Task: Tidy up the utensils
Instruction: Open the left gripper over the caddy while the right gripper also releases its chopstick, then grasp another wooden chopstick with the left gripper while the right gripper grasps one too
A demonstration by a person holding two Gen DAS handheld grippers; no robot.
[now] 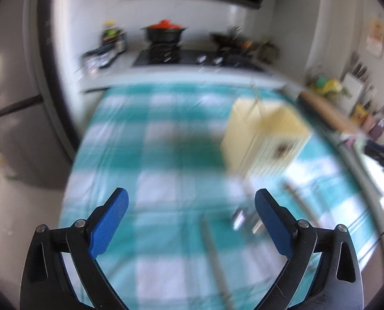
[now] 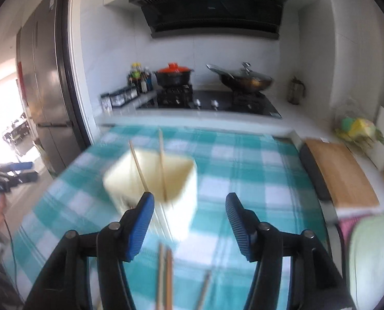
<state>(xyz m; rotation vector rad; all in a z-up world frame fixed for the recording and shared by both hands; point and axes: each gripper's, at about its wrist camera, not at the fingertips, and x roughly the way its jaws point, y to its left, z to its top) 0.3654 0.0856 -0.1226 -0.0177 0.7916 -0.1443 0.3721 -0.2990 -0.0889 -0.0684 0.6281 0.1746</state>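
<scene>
Left wrist view: left gripper [image 1: 191, 202] spread, empty; blurred utensil [image 1: 215, 258], probably metal, lay on checked cloth [image 1: 150, 139] just below the jaws, long axis nearly along the fingers; holder [image 1: 264, 139] ahead-right. Right wrist view: right gripper [image 2: 189, 206] spread, empty; loose chopsticks [image 2: 164, 276] below the jaws, lengthwise; holder [image 2: 153, 180] ahead-left with two chopsticks [image 2: 150, 162] inside.

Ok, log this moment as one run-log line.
left gripper: open, empty | right gripper: open, empty | holder: two chopsticks inside | loose chopsticks: on checked cloth

Left gripper [image 1: 191, 201] and right gripper [image 2: 189, 205] — fingers spread wide, empty, angled downward.
</scene>
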